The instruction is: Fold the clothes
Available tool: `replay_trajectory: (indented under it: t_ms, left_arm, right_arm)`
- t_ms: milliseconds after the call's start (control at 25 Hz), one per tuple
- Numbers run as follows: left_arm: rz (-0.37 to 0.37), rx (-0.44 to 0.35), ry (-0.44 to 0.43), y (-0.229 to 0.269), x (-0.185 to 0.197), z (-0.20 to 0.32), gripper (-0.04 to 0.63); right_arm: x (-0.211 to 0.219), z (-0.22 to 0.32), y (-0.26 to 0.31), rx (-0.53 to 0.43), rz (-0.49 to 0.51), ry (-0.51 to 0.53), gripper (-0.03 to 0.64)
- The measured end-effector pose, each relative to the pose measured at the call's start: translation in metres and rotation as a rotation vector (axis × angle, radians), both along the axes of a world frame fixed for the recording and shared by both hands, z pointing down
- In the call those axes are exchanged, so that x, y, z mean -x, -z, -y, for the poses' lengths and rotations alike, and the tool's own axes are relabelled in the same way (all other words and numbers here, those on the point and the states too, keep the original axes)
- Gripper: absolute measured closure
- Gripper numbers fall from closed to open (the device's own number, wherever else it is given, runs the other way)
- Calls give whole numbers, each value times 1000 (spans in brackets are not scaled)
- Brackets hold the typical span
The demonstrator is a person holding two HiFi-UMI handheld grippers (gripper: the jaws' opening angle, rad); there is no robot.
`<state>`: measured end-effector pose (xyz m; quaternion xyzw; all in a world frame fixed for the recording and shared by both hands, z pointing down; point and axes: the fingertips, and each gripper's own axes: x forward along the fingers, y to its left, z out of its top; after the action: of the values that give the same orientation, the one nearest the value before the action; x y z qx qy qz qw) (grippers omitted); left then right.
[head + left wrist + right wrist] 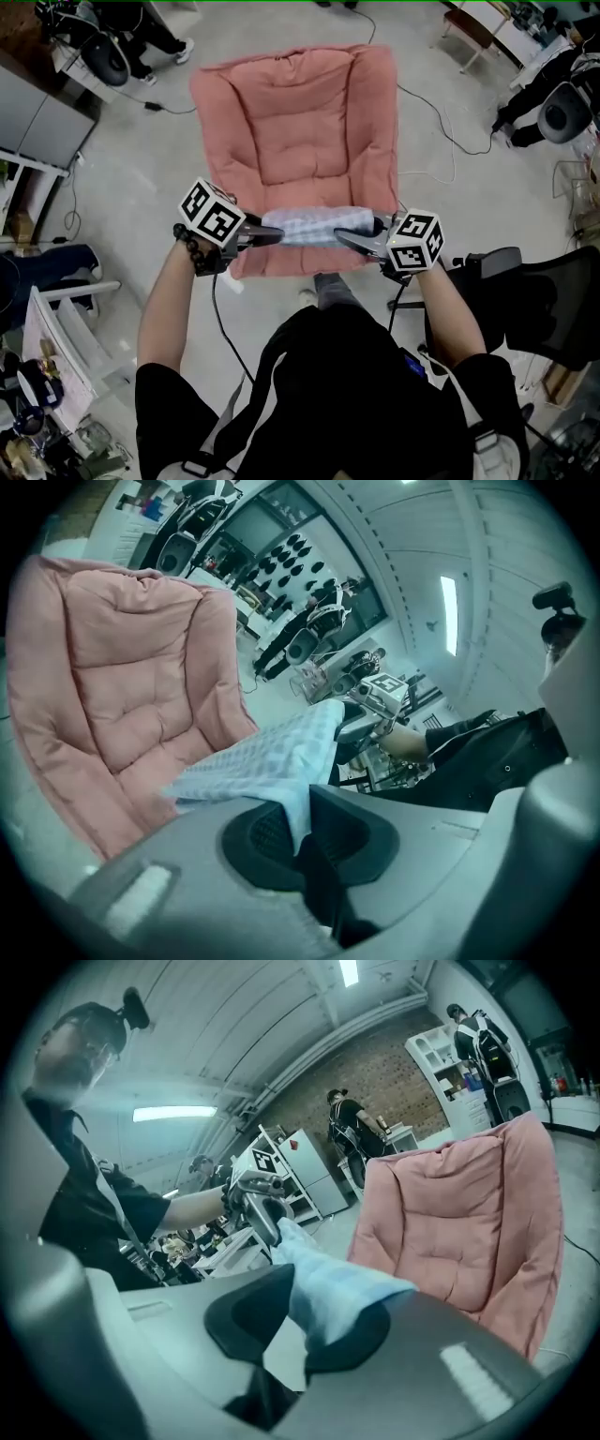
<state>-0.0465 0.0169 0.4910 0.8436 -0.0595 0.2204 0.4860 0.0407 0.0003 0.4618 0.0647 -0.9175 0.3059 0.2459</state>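
1. The left gripper (270,235) is clamped on one end of the cloth (314,228) (pale blue, checked).
2. The right gripper (349,240) pinches the other end.
3. The cloth spans between them at the pink chair's (291,122) front edge.

A pink, quilted, soft fabric lounge chair (300,131) is standing directly on the pale grey, smooth floor (131,178).

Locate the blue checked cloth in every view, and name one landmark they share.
Head view: blue checked cloth at centre, stretched between left gripper and right gripper.
Left gripper view: cloth at centre, rising rightward from the jaws.
Right gripper view: cloth at centre, rising leftward from the jaws.
Shared landmark: pink padded chair, beyond the cloth.
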Motion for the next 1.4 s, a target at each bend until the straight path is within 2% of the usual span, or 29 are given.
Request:
replay_trajectory:
  t_ms: [280, 560, 960, 1120, 1400]
  left_arm:
    - [21, 12, 9, -8, 14, 61, 574]
    - [72, 0, 53, -24, 32, 132, 574]
    - [174, -35, 163, -52, 51, 216, 574]
    - [232, -79, 178, -48, 64, 243, 574]
    - [230, -142, 191, -27, 79, 262, 574]
  right_arm:
    - [3, 51, -9, 94, 36, 11, 565]
    - [16, 119, -23, 108, 35, 8, 579]
    - [38, 215, -45, 49, -26, -17, 584]
    - [52, 244, -40, 12, -26, -16, 584]
    - [67, 262, -24, -43, -8, -20, 584]
